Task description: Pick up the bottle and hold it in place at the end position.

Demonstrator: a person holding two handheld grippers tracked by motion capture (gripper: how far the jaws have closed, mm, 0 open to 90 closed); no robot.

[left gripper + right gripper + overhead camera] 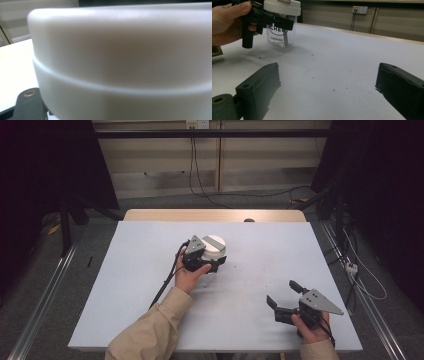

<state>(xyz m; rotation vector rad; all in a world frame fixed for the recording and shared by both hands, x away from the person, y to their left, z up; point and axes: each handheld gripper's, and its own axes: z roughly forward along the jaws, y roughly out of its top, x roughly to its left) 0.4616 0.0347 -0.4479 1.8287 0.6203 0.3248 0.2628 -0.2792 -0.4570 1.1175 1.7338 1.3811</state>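
Clear glossy jar [280, 37], smooth, seemingly plastic lid [282, 7].

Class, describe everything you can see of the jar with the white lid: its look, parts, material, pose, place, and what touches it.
The jar is a clear, glass-like cylinder with dark printed lettering, partly hidden, and something thin and brown upright inside. Its wide white lid, smooth like plastic with a groove around its side, is on. It stands upright on the pale table cover, toward the middle. The left gripper has its black jaws closed around the lid. The right gripper rests apart, jaws wide open.
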